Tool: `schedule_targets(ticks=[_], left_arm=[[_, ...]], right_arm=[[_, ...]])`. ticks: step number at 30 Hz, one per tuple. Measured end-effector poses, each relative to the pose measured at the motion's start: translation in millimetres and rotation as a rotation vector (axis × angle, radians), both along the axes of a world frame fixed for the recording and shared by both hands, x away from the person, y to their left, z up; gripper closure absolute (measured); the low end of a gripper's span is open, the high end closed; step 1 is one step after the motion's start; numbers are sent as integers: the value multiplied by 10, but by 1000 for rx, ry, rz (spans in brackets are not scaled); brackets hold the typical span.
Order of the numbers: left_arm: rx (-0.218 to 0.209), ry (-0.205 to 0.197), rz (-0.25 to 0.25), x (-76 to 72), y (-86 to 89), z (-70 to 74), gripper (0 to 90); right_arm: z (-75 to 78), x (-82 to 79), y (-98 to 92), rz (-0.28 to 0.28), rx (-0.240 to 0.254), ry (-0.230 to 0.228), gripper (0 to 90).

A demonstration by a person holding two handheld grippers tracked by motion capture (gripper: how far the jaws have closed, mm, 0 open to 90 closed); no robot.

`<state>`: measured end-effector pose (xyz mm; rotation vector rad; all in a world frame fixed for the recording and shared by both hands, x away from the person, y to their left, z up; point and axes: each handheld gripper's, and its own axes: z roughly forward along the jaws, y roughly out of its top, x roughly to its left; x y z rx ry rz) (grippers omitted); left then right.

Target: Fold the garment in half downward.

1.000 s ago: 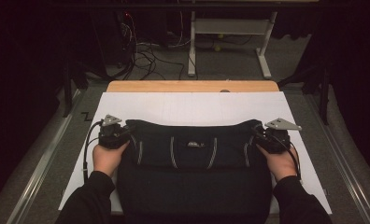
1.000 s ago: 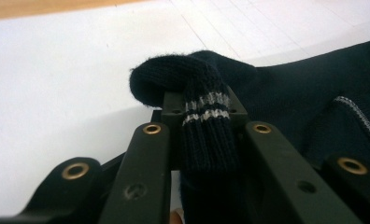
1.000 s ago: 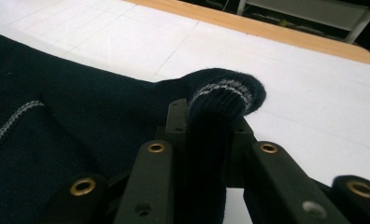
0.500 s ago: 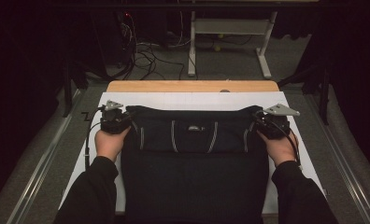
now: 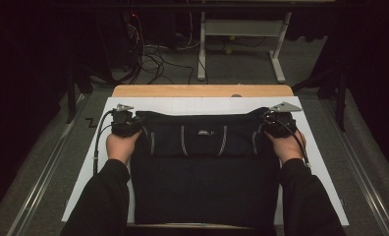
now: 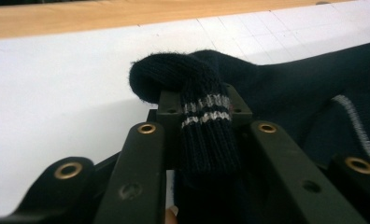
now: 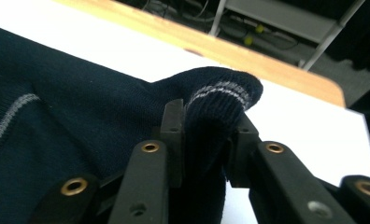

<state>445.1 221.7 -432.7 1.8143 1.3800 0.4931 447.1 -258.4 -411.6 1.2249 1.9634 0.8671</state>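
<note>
Now two grippers — left gripper point(image 5: 128, 123), right gripper point(image 5: 277, 124), jaws just easing — each clamp one sweater point(image 5: 205, 172) corner.

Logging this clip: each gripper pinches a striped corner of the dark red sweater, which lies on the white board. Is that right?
The colour is wrong. The sweater is dark navy, almost black, not red, as the high view shows. The rest stands: the left gripper and the right gripper each pinch a striped corner, and it lies on the white board.
</note>
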Motion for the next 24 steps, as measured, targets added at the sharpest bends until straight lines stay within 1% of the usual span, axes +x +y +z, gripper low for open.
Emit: schedule_targets(ticks=[1, 2, 3, 4, 5, 6, 8, 9, 10, 11, 12, 13, 14, 15, 17, 18, 19, 20, 21, 22, 23, 24], left_arm=[[-2, 8, -5, 7, -5, -17, 659], [1, 31, -8, 20, -10, -46, 588], [-4, 60, 4, 31, -5, -62, 588], [-19, 85, 20, 30, 15, -72, 456], [-30, 88, 33, 16, 35, -74, 405], [-27, 66, 71, -56, 89, -53, 384], [-22, 49, 87, -126, 128, -16, 319], [-36, 44, 79, -163, 145, 4, 288], [-66, 41, 60, -207, 155, 20, 283], [-83, 39, 37, -260, 149, 33, 282], [-83, 39, 37, -260, 149, 33, 282], [-83, 30, -29, -383, 97, 40, 283], [-87, 33, -69, -444, 57, 23, 282], [-81, 46, -107, -502, 11, -3, 282], [-69, 62, -164, -611, -96, -92, 282], [-69, 62, -164, -611, -96, -92, 282], [-29, 91, -196, -670, -186, -200, 285], [-4, 103, -209, -683, -218, -254, 300], [-4, 103, -209, -683, -218, -254, 326], [20, 118, -209, -684, -249, -313, 328], [24, 129, -206, -678, -259, -341, 328], [40, 140, -196, -666, -269, -386, 378]], right_arm=[[-15, 12, -2, -7, 8, 14, 666], [-40, 28, -12, -23, 26, 37, 606], [-40, 28, -12, -23, 26, 37, 606], [-54, 21, -48, -37, 73, 57, 475], [-49, 7, -64, -38, 89, 64, 440], [-37, -25, -82, -43, 102, 57, 414], [1, -110, -125, -44, 121, 22, 377], [23, -153, -147, -45, 131, 11, 358], [44, -193, -171, -37, 145, 10, 344], [57, -237, -188, -23, 169, 9, 344], [55, -293, -197, -9, 183, 3, 344], [47, -350, -194, 7, 185, 6, 344], [29, -408, -185, 26, 182, 11, 345], [0, -466, -171, 46, 180, 20, 345], [-87, -576, -139, 80, 172, 39, 357], [-145, -621, -123, 99, 168, 51, 357], [-228, -668, -95, 113, 161, 79, 379], [-280, -688, -75, 120, 150, 103, 379], [-347, -704, -46, 131, 130, 133, 381], [-418, -717, -13, 143, 95, 157, 391], [-418, -717, -13, 143, 95, 157, 391], [-499, -722, 27, 133, 60, 174, 438]])
